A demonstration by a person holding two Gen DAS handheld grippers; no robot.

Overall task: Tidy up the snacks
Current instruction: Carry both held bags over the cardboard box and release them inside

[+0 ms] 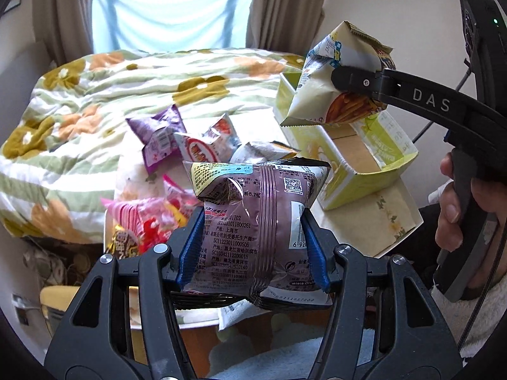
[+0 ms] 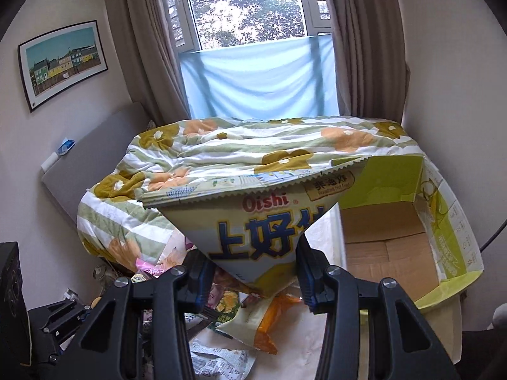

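Note:
My left gripper (image 1: 253, 247) is shut on a purple snack bag (image 1: 263, 209), held above the table. My right gripper (image 2: 253, 272) is shut on a cream Oishi snack bag (image 2: 263, 221); in the left wrist view this bag (image 1: 320, 72) and the right gripper (image 1: 355, 79) hang above the open green cardboard box (image 1: 364, 180). The box (image 2: 456, 221) lies open and empty at right in the right wrist view. Several loose snack packets, a small purple one (image 1: 158, 136), a red-white one (image 1: 209, 142) and a pink one (image 1: 142, 218), lie on the table.
A bed with a flowered quilt (image 1: 111, 95) stands behind the table. More packets, one orange (image 2: 272, 319), lie under my right gripper. A window with curtains (image 2: 253, 31) is at the back. A picture (image 2: 63, 60) hangs on the left wall.

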